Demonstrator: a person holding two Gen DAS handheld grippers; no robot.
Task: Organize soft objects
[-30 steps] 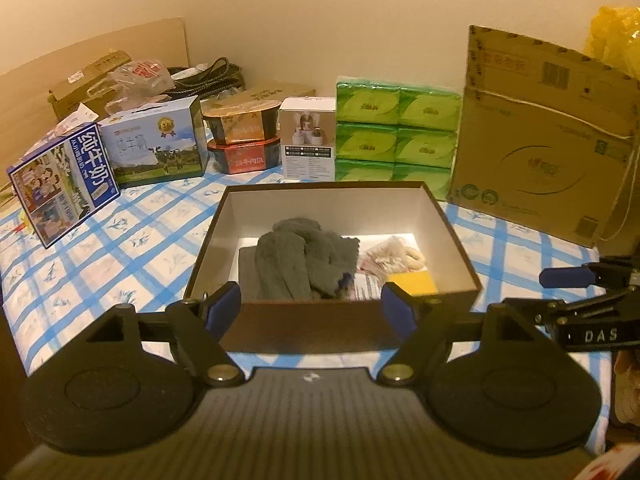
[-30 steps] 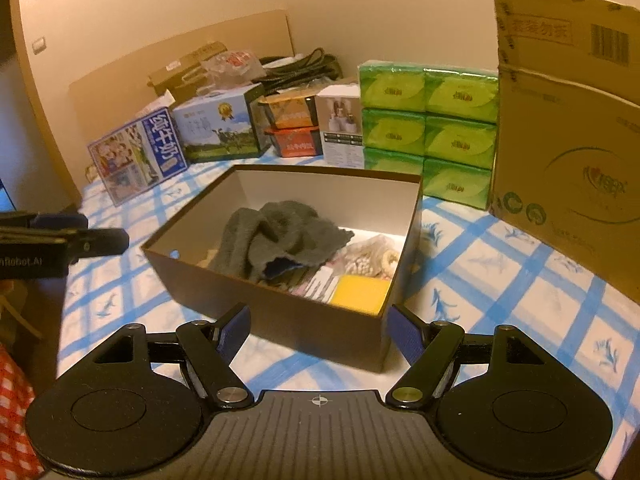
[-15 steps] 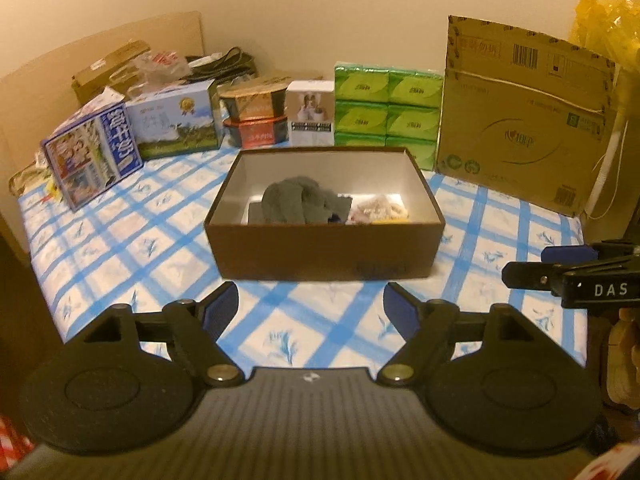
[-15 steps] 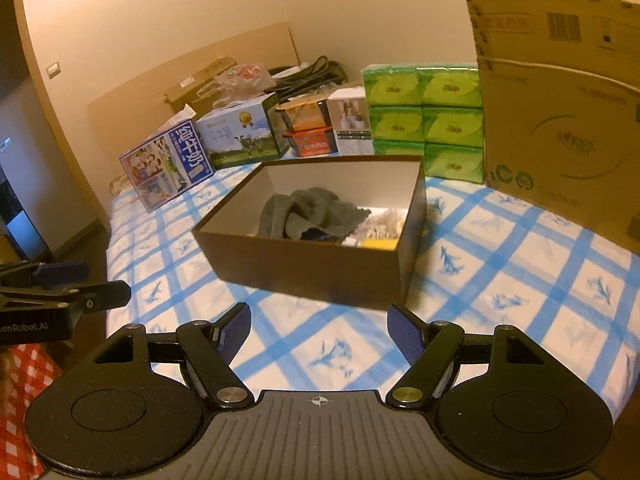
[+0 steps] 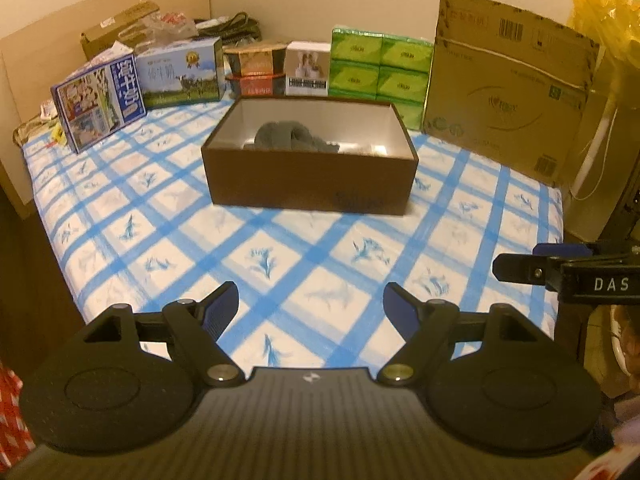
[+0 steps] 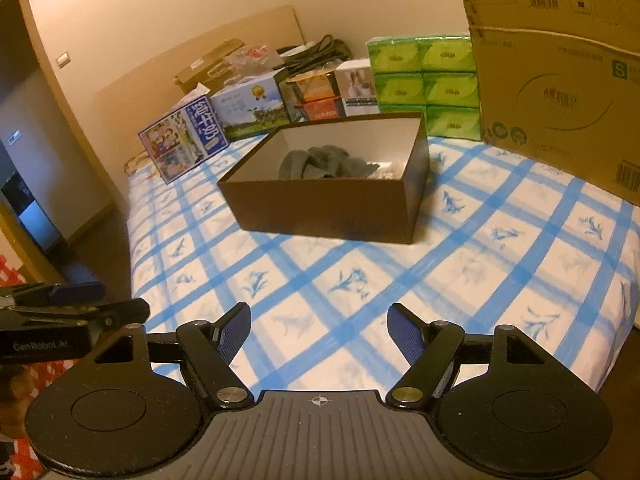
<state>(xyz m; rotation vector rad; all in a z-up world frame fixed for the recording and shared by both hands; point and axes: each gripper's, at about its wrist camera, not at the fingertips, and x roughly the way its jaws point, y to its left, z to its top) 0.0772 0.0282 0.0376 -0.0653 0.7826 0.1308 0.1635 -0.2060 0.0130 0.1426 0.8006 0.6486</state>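
A brown cardboard box stands open on the blue-checked bed. Grey cloth lies bunched inside it, with pale soft items beside it at the right end, mostly hidden by the box wall. My left gripper is open and empty, well back from the box over the near part of the bed. My right gripper is open and empty too, also far back from the box. It shows from the side at the right edge of the left wrist view.
Milk cartons, snack boxes, green tissue packs and a large cardboard carton line the far side of the bed. A yellow bag is at the far right. The bed edge drops off left.
Both grippers have pulled back and away from the box, which now looks much smaller and farther. Both stay open and empty. The box contents have not moved.
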